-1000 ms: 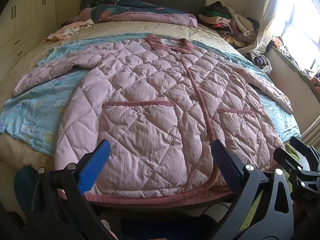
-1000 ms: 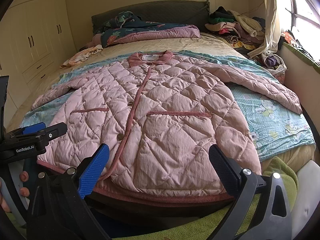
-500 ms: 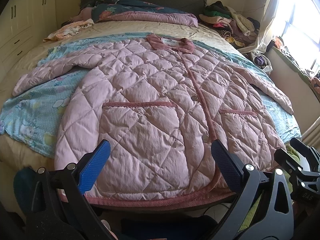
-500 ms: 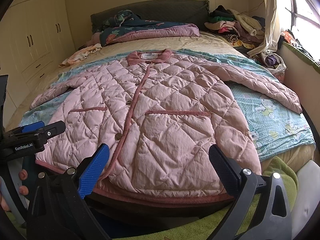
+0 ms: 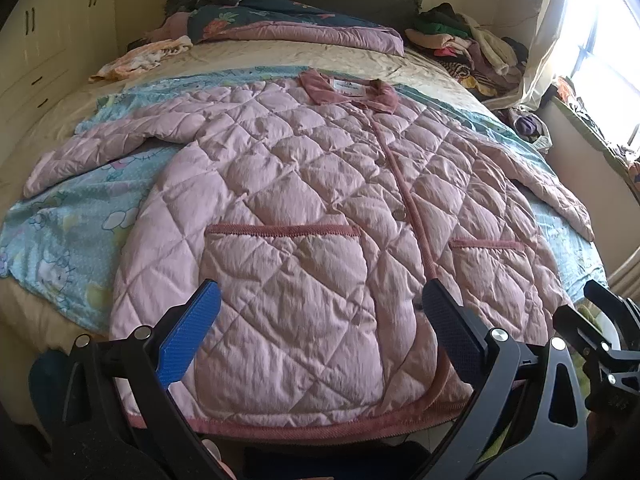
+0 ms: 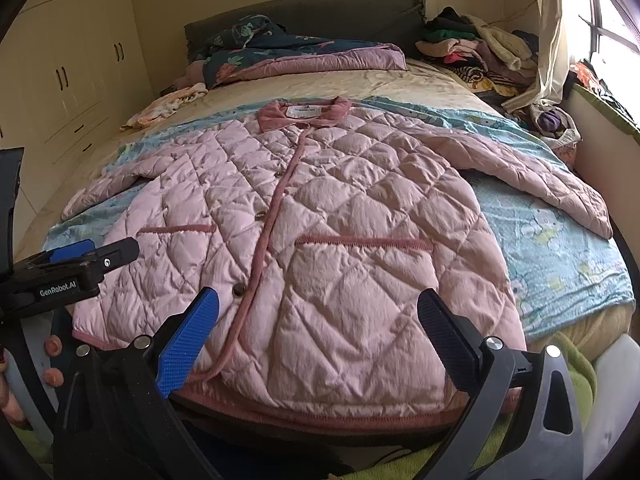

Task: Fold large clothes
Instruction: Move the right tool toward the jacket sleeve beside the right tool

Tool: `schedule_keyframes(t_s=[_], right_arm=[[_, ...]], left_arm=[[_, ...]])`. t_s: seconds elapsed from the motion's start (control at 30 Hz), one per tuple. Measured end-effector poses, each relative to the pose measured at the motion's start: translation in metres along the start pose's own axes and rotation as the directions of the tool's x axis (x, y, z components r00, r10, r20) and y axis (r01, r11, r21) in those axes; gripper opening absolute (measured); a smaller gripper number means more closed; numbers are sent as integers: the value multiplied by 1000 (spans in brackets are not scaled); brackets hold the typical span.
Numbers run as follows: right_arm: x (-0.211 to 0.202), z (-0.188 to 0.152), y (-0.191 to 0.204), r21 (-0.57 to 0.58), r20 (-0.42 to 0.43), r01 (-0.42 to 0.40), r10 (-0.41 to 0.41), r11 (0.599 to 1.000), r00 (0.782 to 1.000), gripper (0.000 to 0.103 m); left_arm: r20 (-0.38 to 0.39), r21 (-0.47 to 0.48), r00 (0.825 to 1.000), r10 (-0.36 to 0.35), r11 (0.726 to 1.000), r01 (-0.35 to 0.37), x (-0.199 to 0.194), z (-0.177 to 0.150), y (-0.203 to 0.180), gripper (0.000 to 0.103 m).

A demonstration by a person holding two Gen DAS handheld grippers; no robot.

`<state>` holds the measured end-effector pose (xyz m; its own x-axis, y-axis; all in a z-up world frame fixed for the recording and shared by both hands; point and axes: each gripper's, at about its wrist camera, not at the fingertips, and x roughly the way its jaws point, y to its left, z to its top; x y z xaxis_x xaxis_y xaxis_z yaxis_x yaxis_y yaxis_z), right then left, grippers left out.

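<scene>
At the foot of the bed [image 5: 48, 128]: left gripper [image 5: 320, 332] spread wide, empty, above the jacket [image 5: 304, 208] hem, left of the button placket. Right gripper [image 6: 318, 336] likewise spread wide, empty, above the hem right of the placket. Both clear of the fabric, side by side.

Jacket: pink, quilted, front up, buttoned, flat across a blue sheet [image 6: 560, 256]. Collar [image 6: 304, 114] toward the headboard, hem at the near edge. Sleeves stretched out to either side. One pocket on each front panel.

Beyond the collar: folded quilt [image 6: 304, 60]. At the far right corner: heap of clothes [image 6: 480, 52]. Along the left wall: wardrobe [image 6: 72, 68].
</scene>
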<state>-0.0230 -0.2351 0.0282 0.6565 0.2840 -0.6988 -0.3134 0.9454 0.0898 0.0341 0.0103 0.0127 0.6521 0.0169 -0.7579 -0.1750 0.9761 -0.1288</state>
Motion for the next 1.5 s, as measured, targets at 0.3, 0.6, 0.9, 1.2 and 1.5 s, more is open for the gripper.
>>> schedule_keyframes(t_s=[0.3,0.6,0.9,1.2,1.5], right_arm=[[13,26,-7,10,-2,-10,10,1000,1000,99],[26,57,-20,45,27,-13,12,999,1000,99],[37,95,-45,111,64,-9,2,994,998,99],[41,129,-71,162,97,12,-28,987,995,99],[53,152,-104,232,100,46,-71,972,992,99]], left_arm=[[14,1,1000,11,1000,-11,12,18,-2,94],[21,-14,1000,7,1000,-6,28,51,-4,94],[30,-32,1000,-9,999,10,41,85,-11,94],[39,-35,999,-16,999,18,54,124,-25,94],[32,-19,999,-29,999,30,72,153,-47,94]])
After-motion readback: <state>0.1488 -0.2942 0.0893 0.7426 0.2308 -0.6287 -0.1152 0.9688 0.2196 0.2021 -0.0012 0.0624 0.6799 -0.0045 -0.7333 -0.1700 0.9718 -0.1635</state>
